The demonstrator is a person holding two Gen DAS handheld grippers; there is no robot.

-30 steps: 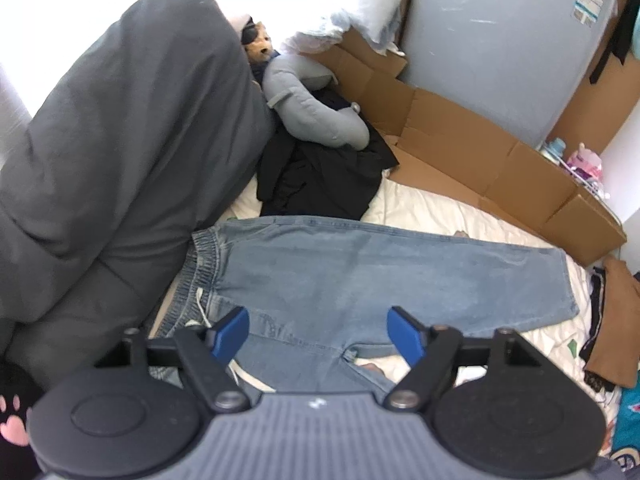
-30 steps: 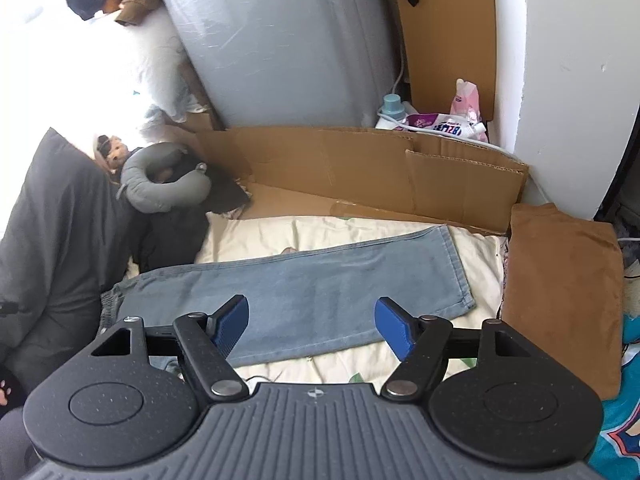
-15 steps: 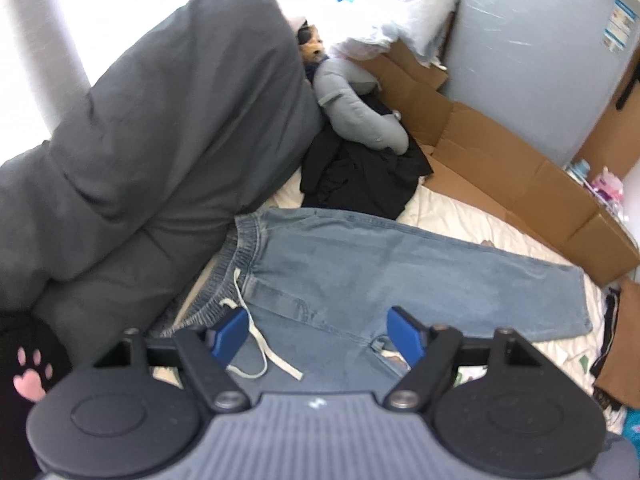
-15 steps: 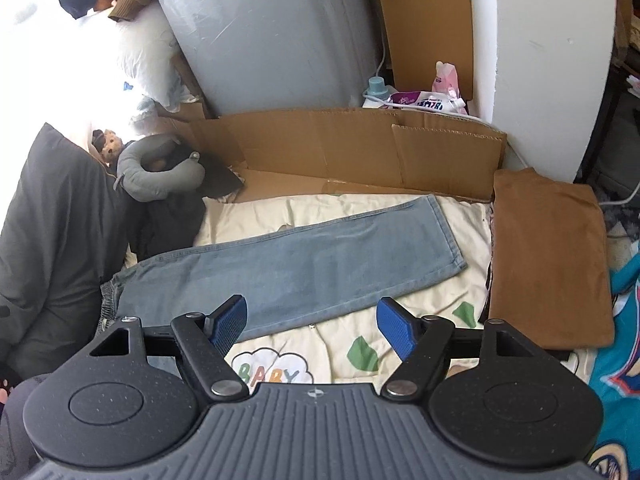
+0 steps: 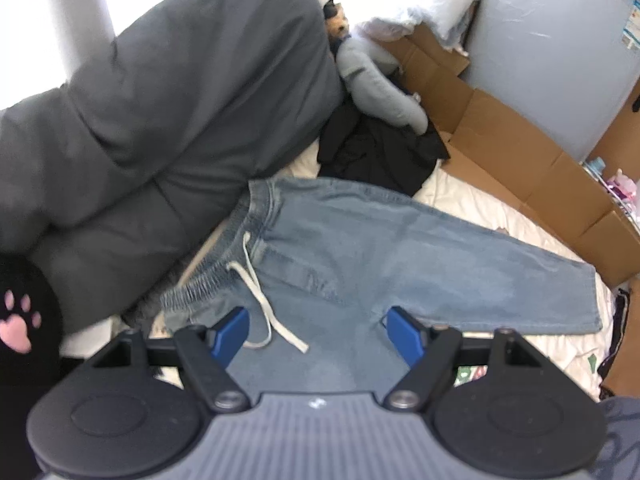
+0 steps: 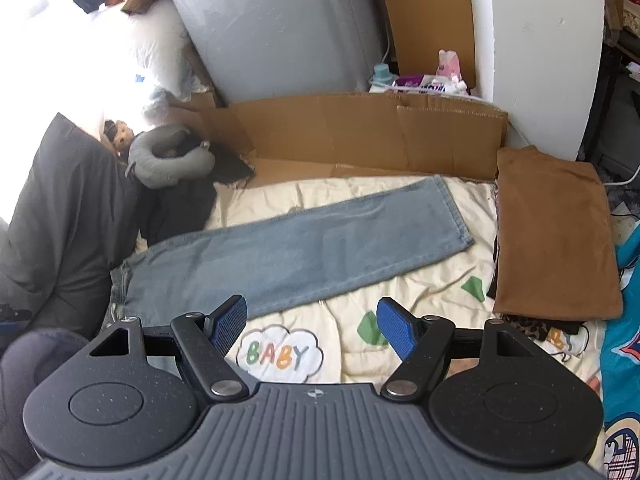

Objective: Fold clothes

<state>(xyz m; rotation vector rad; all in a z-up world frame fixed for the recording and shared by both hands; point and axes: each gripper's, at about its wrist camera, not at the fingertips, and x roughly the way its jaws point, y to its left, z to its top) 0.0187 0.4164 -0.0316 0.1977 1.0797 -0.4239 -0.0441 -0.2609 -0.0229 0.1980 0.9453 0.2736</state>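
Light blue jeans [image 5: 380,248] lie flat on a cream blanket [image 6: 400,196], waistband at the left with a white drawstring [image 5: 260,300], one leg stretched to the right. They also show in the right wrist view [image 6: 304,248]. My left gripper [image 5: 318,336] is open and empty, held above the crotch and waist area. My right gripper [image 6: 312,326] is open and empty, held above the blanket in front of the leg's near edge.
A big grey pillow [image 5: 160,112] lies left of the waistband. A black garment [image 5: 376,152] and grey neck pillow [image 5: 376,84] sit behind it. Cardboard [image 6: 360,136] lines the far side. A folded brown garment [image 6: 556,232] lies at the right.
Both grippers have pulled back and up from the jeans. The left view now shows the waistband and drawstring more fully; the right view now shows more blanket in front of the leg.
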